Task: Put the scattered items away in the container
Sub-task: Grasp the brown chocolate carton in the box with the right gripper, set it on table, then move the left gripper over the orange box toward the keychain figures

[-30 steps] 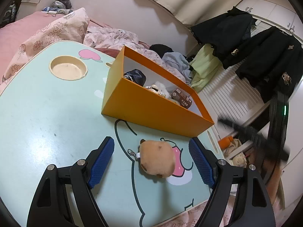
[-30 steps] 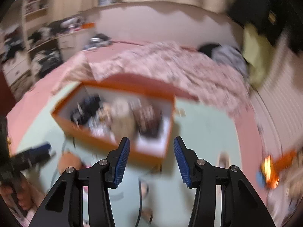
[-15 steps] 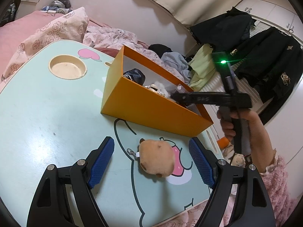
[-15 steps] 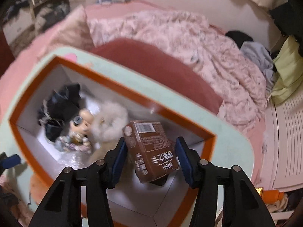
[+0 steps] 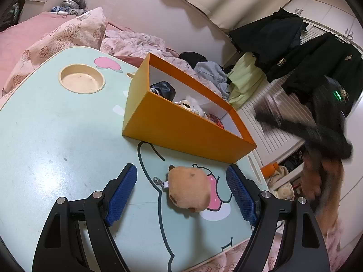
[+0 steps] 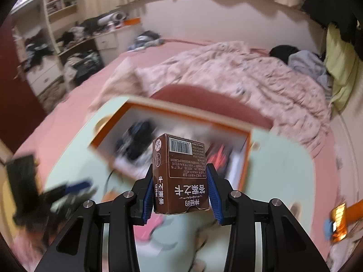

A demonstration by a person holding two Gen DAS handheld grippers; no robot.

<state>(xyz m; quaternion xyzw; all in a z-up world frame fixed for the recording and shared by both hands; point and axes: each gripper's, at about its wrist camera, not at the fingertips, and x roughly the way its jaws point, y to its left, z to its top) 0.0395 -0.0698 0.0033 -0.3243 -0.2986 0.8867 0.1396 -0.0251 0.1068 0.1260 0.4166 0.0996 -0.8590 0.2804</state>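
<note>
1. Right gripper [image 6: 180, 189] is clamping a brown carton [image 6: 181, 174], blue pads pressing its two side faces; its jaws have just been closing onto it.
2. Carton is standing with its long axis running up the frame, barcode end pointing away from the camera toward the orange box [image 6: 246, 158], print reading upside down.
3. Carton is sitting at frame centre, overlapping the box's blurred interior behind it.
4. Left gripper [image 5: 181, 191] is hanging released, jaws wide, straddling a tan plush keychain [image 5: 189, 190] without touching it.
5. Plush is lying on the mint table [image 5: 56, 147], lower centre, clip end pointing left, long axis roughly across the frame.
6. Left view is showing the orange box [image 5: 181, 131] sharply, with dark and white items inside; the right gripper [image 5: 301, 129] is only a dark blur at right.
7. Right view is showing the carton's label; the left gripper [image 6: 74, 187] is blurred at lower left.
</note>
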